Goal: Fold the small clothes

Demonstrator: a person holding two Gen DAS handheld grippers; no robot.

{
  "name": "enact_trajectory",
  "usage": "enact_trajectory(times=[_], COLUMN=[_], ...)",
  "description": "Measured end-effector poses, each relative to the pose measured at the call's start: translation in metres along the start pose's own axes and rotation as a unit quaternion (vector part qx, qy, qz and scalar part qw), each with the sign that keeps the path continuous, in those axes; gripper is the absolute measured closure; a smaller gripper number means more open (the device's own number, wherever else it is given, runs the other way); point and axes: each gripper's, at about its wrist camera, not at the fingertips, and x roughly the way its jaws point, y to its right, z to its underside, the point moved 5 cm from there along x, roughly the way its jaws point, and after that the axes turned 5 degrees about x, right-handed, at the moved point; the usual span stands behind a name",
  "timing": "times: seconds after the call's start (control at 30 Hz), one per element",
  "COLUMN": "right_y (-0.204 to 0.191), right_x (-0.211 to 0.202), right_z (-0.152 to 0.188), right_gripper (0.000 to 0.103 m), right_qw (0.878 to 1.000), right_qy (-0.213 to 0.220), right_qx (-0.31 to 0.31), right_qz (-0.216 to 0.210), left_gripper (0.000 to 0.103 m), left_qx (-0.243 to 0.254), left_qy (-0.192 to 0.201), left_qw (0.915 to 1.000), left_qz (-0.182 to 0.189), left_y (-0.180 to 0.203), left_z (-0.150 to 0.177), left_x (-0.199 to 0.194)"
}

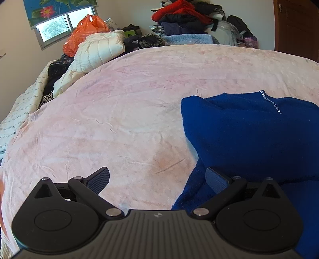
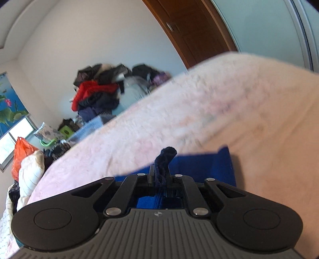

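Here, a royal-blue knitted sweater (image 1: 249, 135), soft and slightly fuzzy, trimmed along one neckline seam with a short line of small clear rhinestones (image 1: 272, 102), lies rumpled on the right part of a pale pink plush blanket (image 1: 119, 119) with a creased, mottled velvety nap, spread over a bed. Left gripper (image 1: 157, 179), black plastic with ribbed blue-grey pads: jaws spread wide and empty, its right pad over the sweater's near edge, contact not discernible. Right gripper (image 2: 161, 175), same build: jaws drawn nearly together, pinching a thin bunched fold of the sweater (image 2: 199, 161), a dark tuft of knit standing up between the pads; the view is blurred. Background items: cream quilted padded jacket (image 1: 99, 49); crinkled orange plastic bag (image 1: 83, 33); heaped pile of red, navy and black clothes (image 1: 187, 18) against a white wall; brown wooden door (image 1: 297, 25).
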Motion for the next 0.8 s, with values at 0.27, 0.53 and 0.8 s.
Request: enact_trajectory(times=[0.27,0.53,0.8], right_y=[0.010,0.020,0.022], right_x=[-0.001,0.001,-0.021], right_z=[0.008,0.010,0.000], right_gripper=[0.091,0.090,0.067], right_qw=[1.000,1.000,0.996], right_qy=[0.000,-0.006,0.049], right_qx=[0.007,0.013,-0.007], right_qz=[0.013,0.018,0.073], left_gripper=[0.000,0.000,0.000], left_qx=[0.000,0.009,0.012], left_qy=[0.000,0.002,0.014], left_qw=[1.0000,0.9999,0.9996], left_qz=[-0.004,-0.004,0.021], left_y=[-0.001,0.004,0.003], left_z=[0.000,0.002,0.004], left_x=[-0.001,-0.004,-0.014])
